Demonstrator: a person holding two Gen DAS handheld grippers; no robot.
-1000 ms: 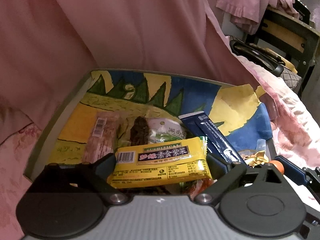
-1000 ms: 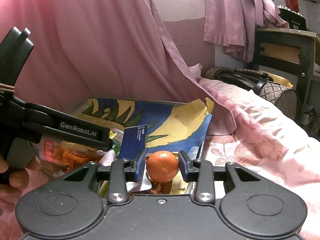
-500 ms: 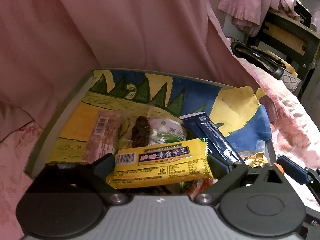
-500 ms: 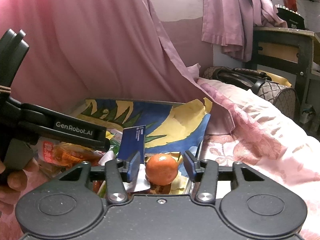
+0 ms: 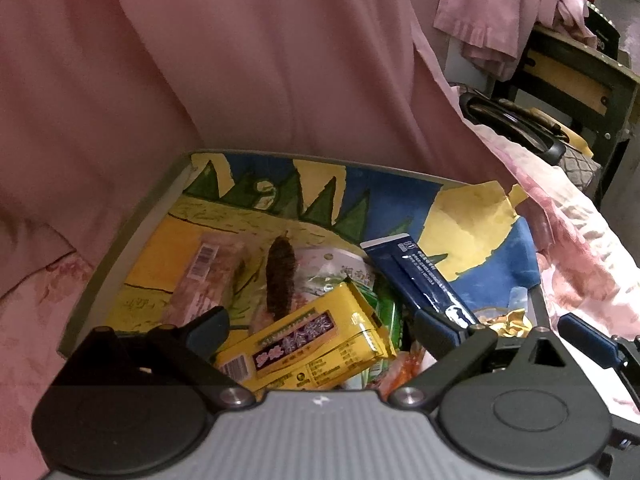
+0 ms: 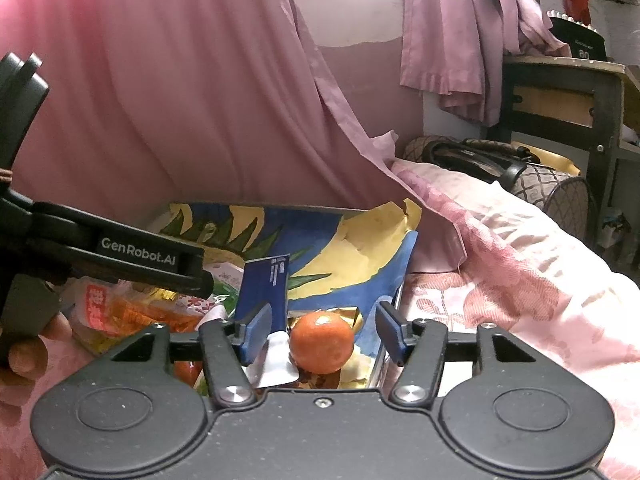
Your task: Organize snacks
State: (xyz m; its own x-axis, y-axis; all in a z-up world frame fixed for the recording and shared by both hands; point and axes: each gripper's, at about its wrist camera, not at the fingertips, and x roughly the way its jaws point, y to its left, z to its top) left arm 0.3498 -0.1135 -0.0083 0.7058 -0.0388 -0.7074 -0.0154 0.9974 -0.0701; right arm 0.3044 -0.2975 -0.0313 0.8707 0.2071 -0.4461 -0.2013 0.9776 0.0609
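Note:
A grey tray (image 5: pixel 120 248) lined with a painted yellow, blue and green sheet holds several snacks. My left gripper (image 5: pixel 320 328) is open above it; a yellow snack bar (image 5: pixel 312 344) lies tilted between the fingers, free of both. A dark blue packet (image 5: pixel 420 280), a pink wrapped bar (image 5: pixel 200 280), a dark brown piece (image 5: pixel 280 276) and a green-white pack (image 5: pixel 332 272) lie beyond. My right gripper (image 6: pixel 320 328) is open around an orange (image 6: pixel 322 342) resting at the tray's near right corner, fingers apart from it. The blue packet (image 6: pixel 264 284) stands beside the left finger.
Pink curtain cloth (image 5: pixel 260 60) hangs behind the tray. The tray sits on a pink floral bedspread (image 6: pixel 500 280). A brown handbag (image 6: pixel 520 176) and a dark wooden cabinet (image 6: pixel 560 96) are at the right. The left gripper's body (image 6: pixel 120 256) crosses the right wrist view.
My left gripper opened and the yellow bar dropped and tilted onto the pile. My right gripper opened wide and the orange now rests in the tray.

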